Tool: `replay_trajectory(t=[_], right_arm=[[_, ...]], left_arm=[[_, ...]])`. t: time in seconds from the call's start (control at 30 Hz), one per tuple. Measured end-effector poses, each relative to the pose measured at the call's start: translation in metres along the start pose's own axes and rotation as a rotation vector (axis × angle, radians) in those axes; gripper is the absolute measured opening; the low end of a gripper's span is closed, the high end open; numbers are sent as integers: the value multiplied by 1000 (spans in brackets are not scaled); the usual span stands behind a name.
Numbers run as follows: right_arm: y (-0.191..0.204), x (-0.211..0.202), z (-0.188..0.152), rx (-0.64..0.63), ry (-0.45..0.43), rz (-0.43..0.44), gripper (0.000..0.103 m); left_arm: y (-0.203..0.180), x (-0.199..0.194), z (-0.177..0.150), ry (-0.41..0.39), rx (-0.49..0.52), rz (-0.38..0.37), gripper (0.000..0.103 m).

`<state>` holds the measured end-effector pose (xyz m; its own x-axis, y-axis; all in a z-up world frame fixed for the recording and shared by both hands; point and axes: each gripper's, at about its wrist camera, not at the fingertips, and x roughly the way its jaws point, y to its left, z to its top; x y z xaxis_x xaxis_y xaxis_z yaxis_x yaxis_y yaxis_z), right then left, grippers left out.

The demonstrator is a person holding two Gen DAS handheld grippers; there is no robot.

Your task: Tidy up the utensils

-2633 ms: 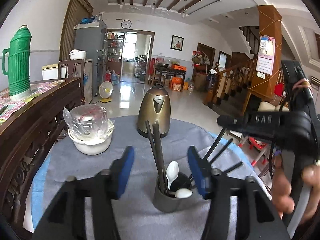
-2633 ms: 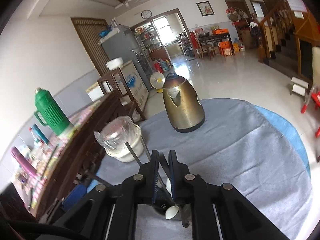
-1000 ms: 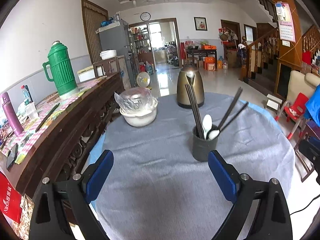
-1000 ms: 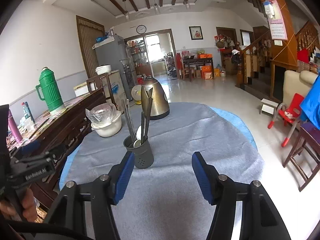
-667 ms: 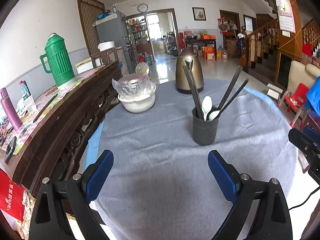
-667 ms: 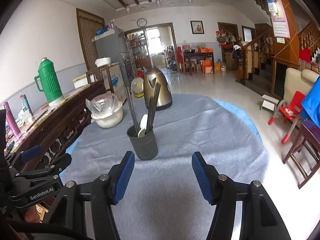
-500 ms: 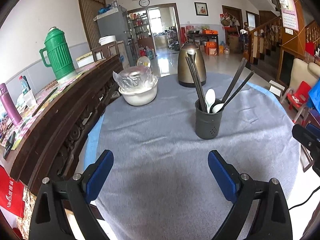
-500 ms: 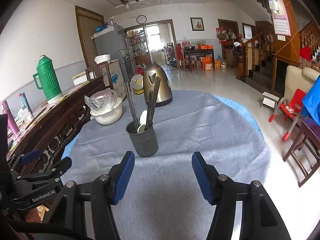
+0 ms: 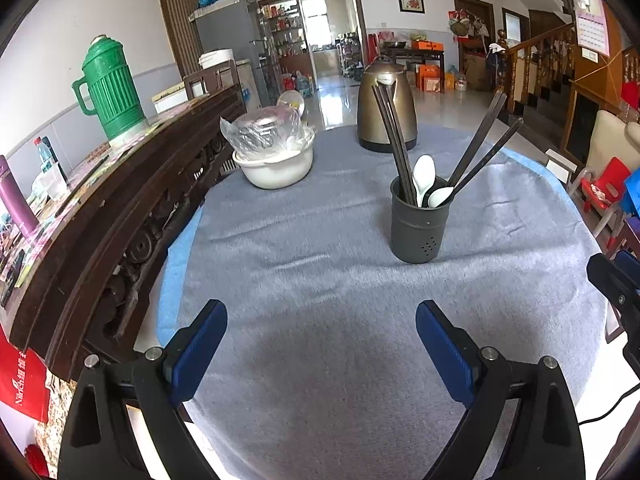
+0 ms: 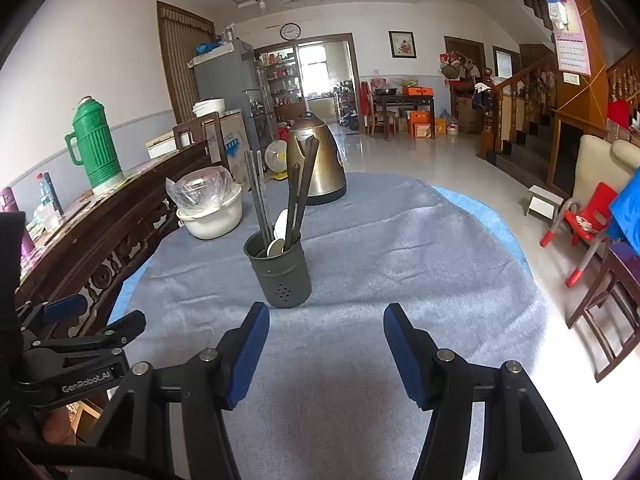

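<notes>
Utensils look sorted already imo: dark grey perforated utensil holder cup (image 9: 418, 226) stands upright on the grey cloth-covered round table (image 9: 320, 280), w/ black chopsticks (image 9: 394, 140) and two white plastic spoons (image 9: 424, 178) stuck in it. One pair of sticks leans left, the other fans out to the right, long axes pointing up and away from both cams. Nothing loose on the cloth that I can see, so I'd guess the job is basically done or close to it.

Left gripper (image 9: 320, 344) has its blue pads spread wide, nothing between them, hovering over the near edge of the table. Right gripper (image 10: 324, 344) is open too, a bit narrower, also empty.

Key bit for any next move: the cup sits ahead of both claws, not touching either. From the right wrist view it's just beyond the left-hand pad, slightly left of centre, and looks nearer to that claw. From the left wrist view it's further off and ahead-right. So right hand is prob the closer one if something needs a nudge.

Bg stuff: brass-coloured electric kettle (image 9: 386, 108) behind the cup, white bowl w/ plastic wrap (image 9: 274, 160) off to the left, both well apart from it.
</notes>
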<state>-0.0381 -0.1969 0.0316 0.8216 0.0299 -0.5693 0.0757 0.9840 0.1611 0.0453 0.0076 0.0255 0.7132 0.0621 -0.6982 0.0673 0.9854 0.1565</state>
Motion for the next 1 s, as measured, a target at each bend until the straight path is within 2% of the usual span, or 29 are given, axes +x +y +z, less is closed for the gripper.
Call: replay_trajectory(t=[0.37, 1.0], right_arm=[[-8, 9, 2, 17, 27, 7, 63], [12, 8, 5, 1, 39, -2, 63]], left_arm=[[-14, 4, -5, 22, 1, 5, 95], [12, 1, -9, 25, -79, -21, 95]])
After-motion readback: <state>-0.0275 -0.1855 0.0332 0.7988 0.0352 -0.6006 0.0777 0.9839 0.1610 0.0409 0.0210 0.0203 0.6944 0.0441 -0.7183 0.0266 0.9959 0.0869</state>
